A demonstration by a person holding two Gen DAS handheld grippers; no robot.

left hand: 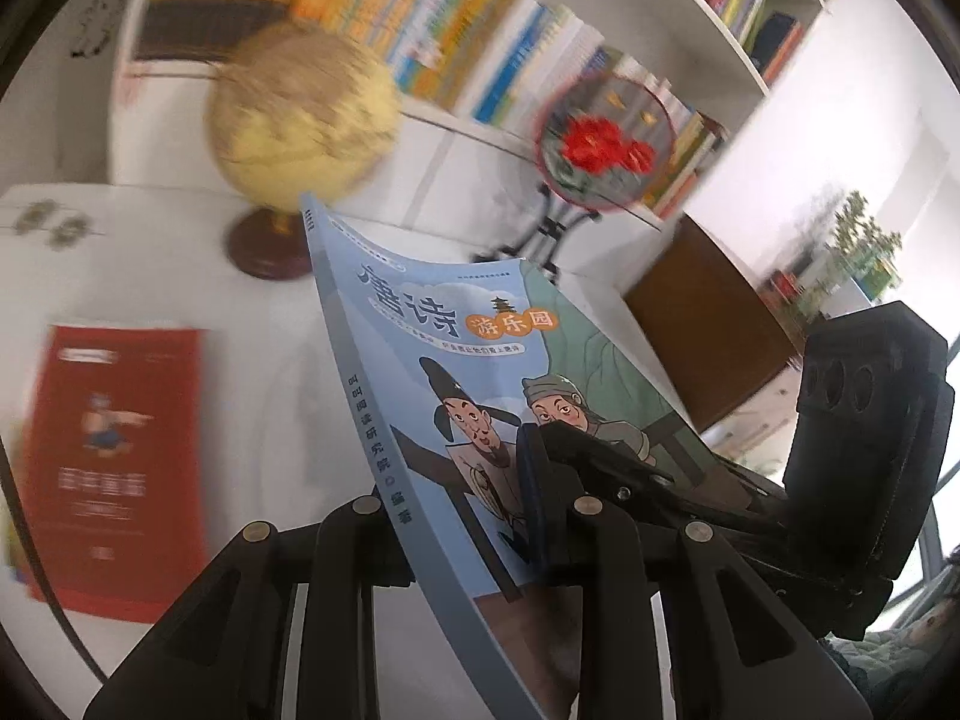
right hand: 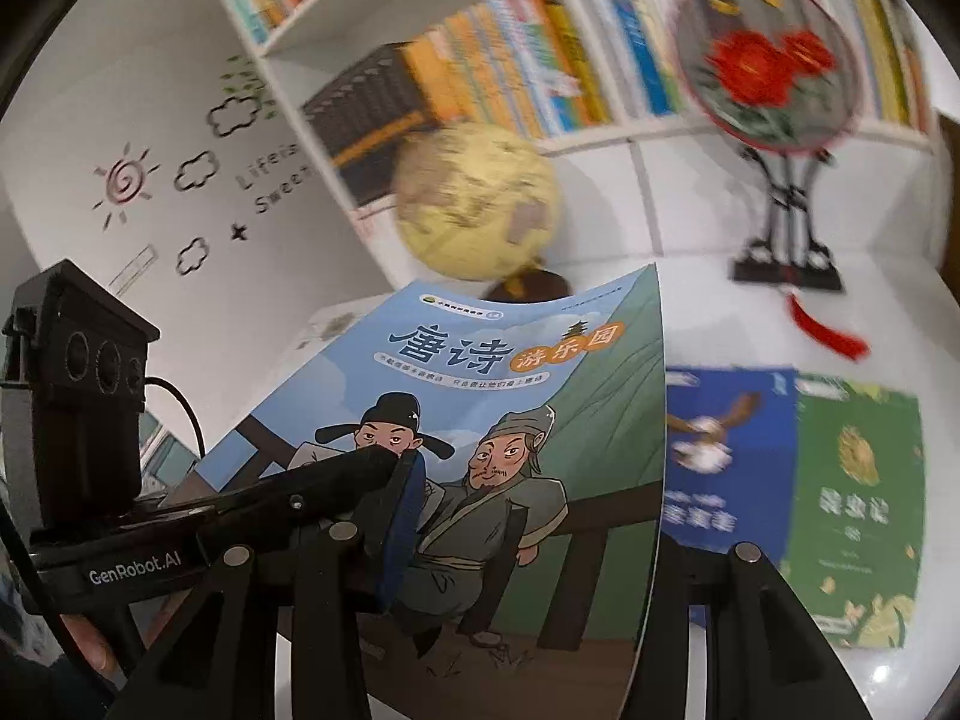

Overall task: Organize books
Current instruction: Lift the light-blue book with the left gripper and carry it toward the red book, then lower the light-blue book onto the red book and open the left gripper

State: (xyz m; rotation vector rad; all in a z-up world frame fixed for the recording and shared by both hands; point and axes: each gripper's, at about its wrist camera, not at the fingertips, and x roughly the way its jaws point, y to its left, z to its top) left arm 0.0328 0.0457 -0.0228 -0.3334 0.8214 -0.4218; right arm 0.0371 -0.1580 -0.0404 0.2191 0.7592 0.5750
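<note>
A: What is seen nearest the left tongs (left hand: 474,516)?

B: A light blue picture book (left hand: 456,372) is clamped between their fingers, low on its spine side, and is held up off the tabletop (left hand: 282,372), cover tilted. The right tongs (right hand: 522,546) are closed on the same book (right hand: 480,420) from its other side, one finger pressed on the front cover and the other hidden behind it.

A: And on the tabletop below?

B: To the left of the left tongs a red book (left hand: 114,468) is laid flat. To the right of the right tongs a dark blue book (right hand: 729,456) and a green book (right hand: 855,510) are laid flat side by side, their edges touching or nearly so; the blur leaves that unsettled.

A: What is found beyond the held book?

B: A yellow globe (left hand: 306,114) on a dark round base is stood just past the book's top edge. Farther to the right a round fan (right hand: 768,66) painted with red flowers is propped on a black stand, and a red tassel (right hand: 831,330) is trailed from it across the tabletop.

A: And farthest off?

B: A white bookshelf (right hand: 600,141) is set against the wall, its compartments packed with upright books.
</note>
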